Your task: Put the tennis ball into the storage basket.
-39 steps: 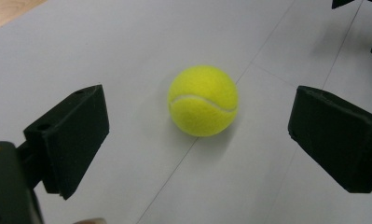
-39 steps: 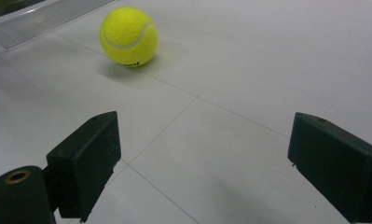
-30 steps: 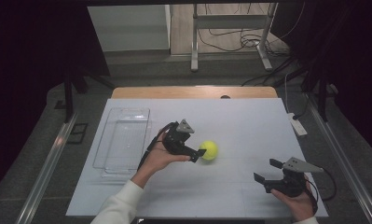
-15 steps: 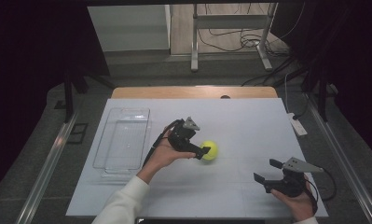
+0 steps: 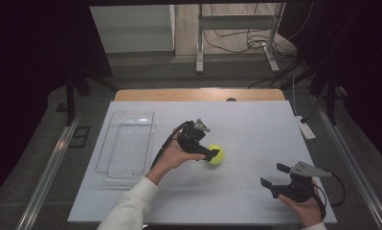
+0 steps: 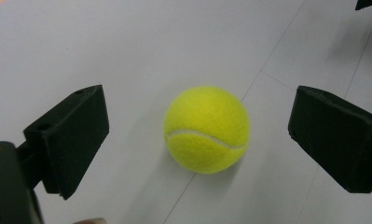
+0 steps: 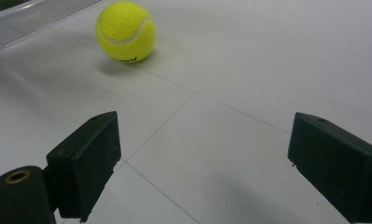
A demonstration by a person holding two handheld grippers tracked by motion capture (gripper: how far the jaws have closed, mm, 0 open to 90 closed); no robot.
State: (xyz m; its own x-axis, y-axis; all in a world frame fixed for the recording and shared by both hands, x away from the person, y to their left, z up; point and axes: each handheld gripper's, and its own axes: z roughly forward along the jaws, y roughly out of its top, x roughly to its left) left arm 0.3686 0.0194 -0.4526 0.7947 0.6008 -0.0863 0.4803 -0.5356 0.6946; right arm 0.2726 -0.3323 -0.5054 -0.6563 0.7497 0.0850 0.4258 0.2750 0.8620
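My left gripper (image 6: 197,140) stands wide, straddling the tennis ball (image 6: 206,129); uneven closure could roll it away. My right gripper (image 5: 276,176), also wide, idles well apart from the ball.

Bare table (image 5: 255,124) spreads across the frame's centre and right; a clear tray (image 5: 126,143) blocks the left side.

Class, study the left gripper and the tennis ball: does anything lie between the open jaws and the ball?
Nothing visible does. The left gripper is open, its jaws either side of the tennis ball, with bare white table in the gaps.
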